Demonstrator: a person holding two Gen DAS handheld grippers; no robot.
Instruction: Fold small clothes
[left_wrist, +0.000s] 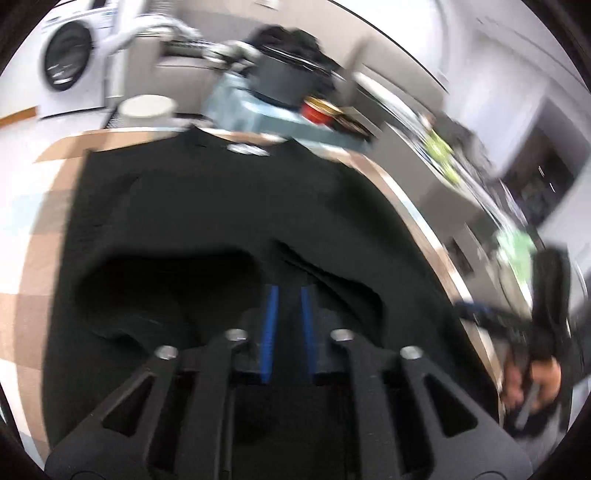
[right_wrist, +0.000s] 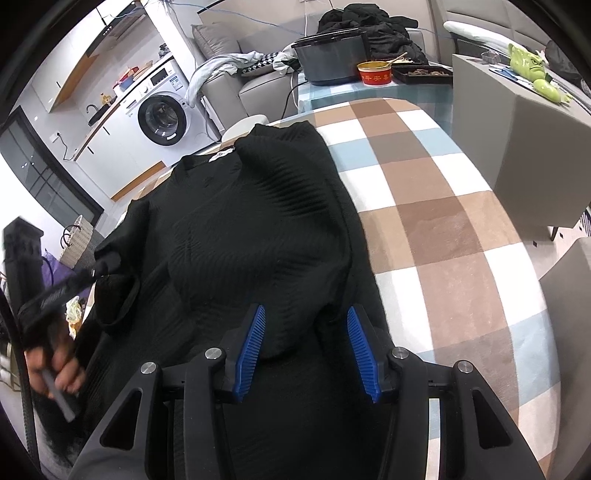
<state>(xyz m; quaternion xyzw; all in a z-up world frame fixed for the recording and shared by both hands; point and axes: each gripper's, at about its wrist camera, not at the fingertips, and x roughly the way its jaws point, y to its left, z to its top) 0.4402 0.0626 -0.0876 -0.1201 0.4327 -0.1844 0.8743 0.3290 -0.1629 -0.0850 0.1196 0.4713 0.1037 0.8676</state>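
Note:
A black ribbed sweater (right_wrist: 258, 221) lies spread along the checked tablecloth (right_wrist: 443, 221), collar at the far end. My right gripper (right_wrist: 306, 317) stands open over the near hem, a raised fold of the knit between its blue pads (right_wrist: 360, 339) without being pressed. In the right wrist view, my left gripper (right_wrist: 105, 266) is at the sweater's left side, where the sleeve end (right_wrist: 118, 299) bunches up at its tip. The left wrist view is blurred. It shows the left gripper (left_wrist: 290, 291) with its pads (left_wrist: 272, 306) close together on dark cloth of the sweater (left_wrist: 221, 199). My right gripper (left_wrist: 466, 308) shows at the right.
A grey box-like cabinet (right_wrist: 517, 147) stands on the table's right. Behind the table, a side table carries a grey pot (right_wrist: 328, 55), a red bowl (right_wrist: 375, 72) and a dark tray. A washing machine (right_wrist: 162, 118) stands at the back left. A person's hand (right_wrist: 55, 369) holds the left gripper's handle.

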